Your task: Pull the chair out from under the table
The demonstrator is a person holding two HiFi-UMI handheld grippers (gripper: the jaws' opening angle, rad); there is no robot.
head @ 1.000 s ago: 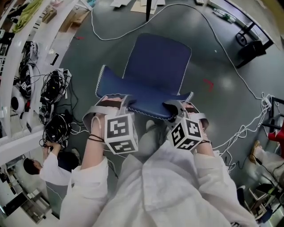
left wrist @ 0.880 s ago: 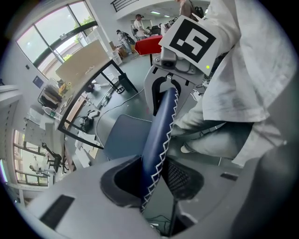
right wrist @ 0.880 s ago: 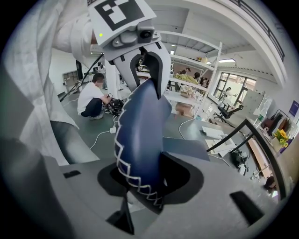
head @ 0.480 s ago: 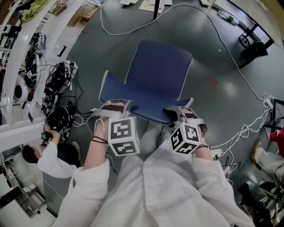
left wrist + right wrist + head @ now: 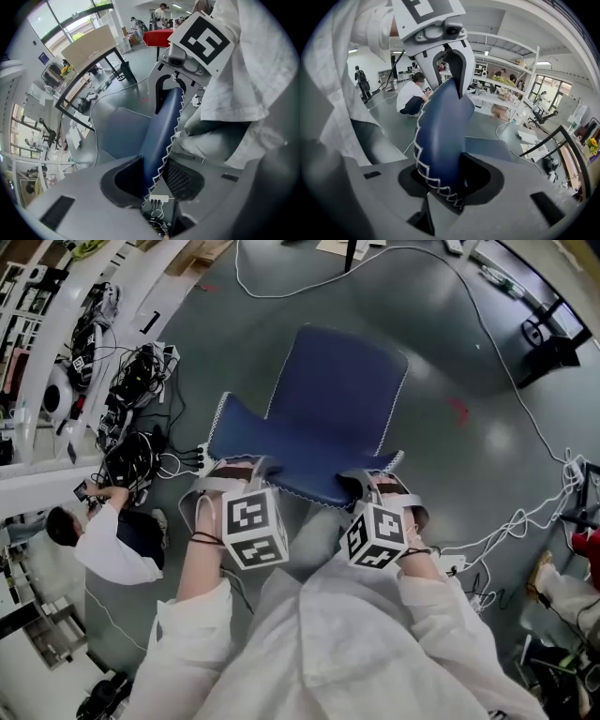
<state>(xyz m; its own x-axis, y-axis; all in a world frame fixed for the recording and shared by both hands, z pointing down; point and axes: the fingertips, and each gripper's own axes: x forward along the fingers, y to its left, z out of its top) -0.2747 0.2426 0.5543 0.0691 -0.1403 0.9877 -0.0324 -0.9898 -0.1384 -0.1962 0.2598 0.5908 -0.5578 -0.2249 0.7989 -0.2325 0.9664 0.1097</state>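
The blue chair (image 5: 339, 381) with white stitched edging stands on the grey floor, its seat pointing away from me. My left gripper (image 5: 234, 471) is shut on the left end of the backrest's top edge (image 5: 298, 454), and my right gripper (image 5: 379, 489) is shut on the right end. In the left gripper view the backrest (image 5: 162, 133) runs between the jaws of my left gripper (image 5: 154, 180) up to the other gripper (image 5: 174, 84). The right gripper view shows the padded backrest (image 5: 440, 136) clamped in my right gripper (image 5: 450, 180).
A person (image 5: 111, 542) crouches at the left beside tangled cables (image 5: 131, 427) and white shelving (image 5: 47, 381). A white cable (image 5: 487, 343) loops over the floor. A black stand (image 5: 551, 338) sits at the upper right, a table leg (image 5: 352, 251) at the top.
The chair and both grippers have slid together toward me across the floor: the cables, shelving and crouching person have shifted up the view. Both grips on the backrest are unchanged.
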